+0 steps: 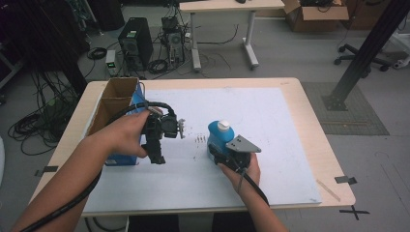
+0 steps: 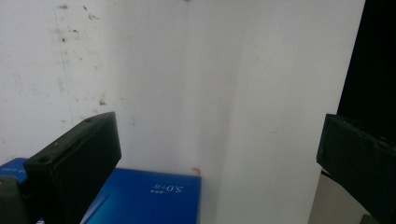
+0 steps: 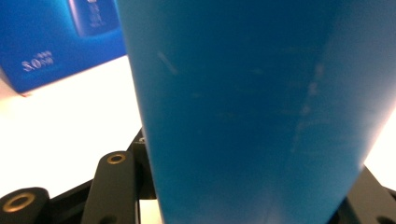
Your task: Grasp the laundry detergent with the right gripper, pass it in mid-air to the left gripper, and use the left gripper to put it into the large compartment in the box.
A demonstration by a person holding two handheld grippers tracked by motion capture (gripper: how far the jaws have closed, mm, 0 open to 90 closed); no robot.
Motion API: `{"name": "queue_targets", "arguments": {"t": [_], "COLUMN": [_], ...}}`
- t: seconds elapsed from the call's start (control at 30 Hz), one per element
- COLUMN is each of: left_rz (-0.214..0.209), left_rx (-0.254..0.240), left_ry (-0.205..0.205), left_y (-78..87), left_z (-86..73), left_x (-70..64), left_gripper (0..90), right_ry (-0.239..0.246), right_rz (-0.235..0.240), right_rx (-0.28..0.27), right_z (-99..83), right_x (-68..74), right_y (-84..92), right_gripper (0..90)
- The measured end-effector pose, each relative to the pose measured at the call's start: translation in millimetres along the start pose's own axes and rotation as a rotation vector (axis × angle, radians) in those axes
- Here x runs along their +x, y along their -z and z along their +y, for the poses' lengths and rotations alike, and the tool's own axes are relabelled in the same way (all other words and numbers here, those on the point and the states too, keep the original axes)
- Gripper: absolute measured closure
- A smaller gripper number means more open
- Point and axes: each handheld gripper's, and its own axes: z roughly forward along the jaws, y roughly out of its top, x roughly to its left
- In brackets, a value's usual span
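A blue bottle [image 1: 221, 135] with a white cap stands upright on the white mat [image 1: 275, 121], right of centre. My right gripper [image 1: 228, 152] is shut on its lower body from the near side; the right gripper view has the bottle's blue wall [image 3: 257, 107] wedged between the black fingers [image 3: 114, 186]. At the left, a blue carton [image 1: 123, 158] with a brown open inside lies along the table's edge. My left gripper [image 1: 157, 157] points down just right of it, open, nothing between its jaws. Through that gap [image 2: 219, 158] I see bare mat and a corner of the carton [image 2: 149, 196].
The wooden table [image 1: 333, 159] ends a little past the mat on every side. Small dark marks [image 1: 199, 139] dot the mat between the grippers. On the floor beyond are a computer tower [image 1: 135, 41], cables and a desk's legs [image 1: 196, 43]; a black post [image 1: 367, 53] rises at the right.
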Motion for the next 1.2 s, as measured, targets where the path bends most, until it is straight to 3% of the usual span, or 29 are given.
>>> {"name": "queue_targets", "arguments": {"t": [0.23, 0.37, 0.4, 0.43, 0.53, 0.57, 0.6, 0.63, 0.7, 0.77, 0.97, 1.2], "left_rz": [0.004, 0.002, 0.004, 0.005, 0.01, 0.01, 0.01, 0.006, 0.005, 0.006, -0.007, -0.008], "left_rx": [-0.006, -0.02, -0.022, -0.024, -0.027, -0.027, -0.03, -0.034, -0.034, -0.033, -0.042, -0.057], "left_ry": [-0.004, -0.011, -0.014, -0.015, -0.02, -0.02, -0.023, -0.025, -0.036, -0.041, -0.072, -0.094], "left_y": [7.5, 14.1, 16.6, 21.2, 29.0, 29.0, 31.6, 33.9, 39.9, 41.7, 52.9, 65.1], "left_z": [1.0, 1.4, 1.4, 1.7, 2.8, 2.8, 3.5, 4.4, 8.3, 9.9, 19.0, 26.1], "left_x": [-0.6, -1.9, -2.2, -2.5, -3.0, -3.0, -3.4, -3.8, -5.8, -6.8, -13.1, -18.1], "left_gripper": [0.2, 0.2, 0.2, 0.2, 0.2, 0.2, 0.2, 0.2, 0.2, 0.2, 0.2, 0.2], "right_ry": [0.036, 0.065, 0.065, 0.091, 0.125, 0.125, 0.156, 0.156, 0.21, 0.244, 0.285, 0.297], "right_rz": [0.073, 0.164, 0.164, 0.211, 0.281, 0.281, 0.328, 0.328, 0.392, 0.431, 0.513, 0.572], "right_rx": [-0.034, -0.049, -0.049, -0.048, -0.039, -0.039, -0.033, -0.033, -0.007, 0.004, 0.018, 0.033], "right_z": [23.6, 39.2, 39.2, 46.2, 55.0, 55.0, 60.3, 60.3, 66.9, 69.2, 69.4, 63.6], "right_x": [-7.1, -13.9, -13.9, -16.3, -18.7, -18.7, -19.3, -19.3, -15.8, -12.6, -2.2, 6.8], "right_y": [15.5, 27.1, 27.1, 31.8, 37.2, 37.2, 40.1, 40.1, 42.7, 42.8, 39.4, 31.6], "right_gripper": [45.4, 45.4, 45.4, 45.3, 45.3, 45.3, 45.3, 45.3, 45.3, 45.3, 45.4, 45.4]}}
